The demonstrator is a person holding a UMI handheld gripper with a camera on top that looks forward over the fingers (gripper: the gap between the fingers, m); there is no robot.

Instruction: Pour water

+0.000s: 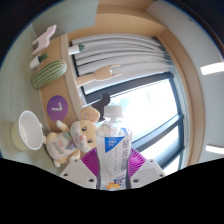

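Hand-held gripper [113,170] clamping water bottle [114,148], bottle base hidden, plush toy [72,137] partly behind

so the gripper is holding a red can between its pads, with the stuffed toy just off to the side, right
Not quite: the gripper holds a clear plastic water bottle with a blue label, not a red can. The gripper view shows it between the pads, with the stuffed toy beside it.

A plush toy [72,137] sits beside a pale green bowl [29,130]. Above them lies a purple round disc [57,105] with a white mark, then a green ribbed, cactus-like cushion [49,73]. Grey curtains [112,55] hang by a bright window [150,110].
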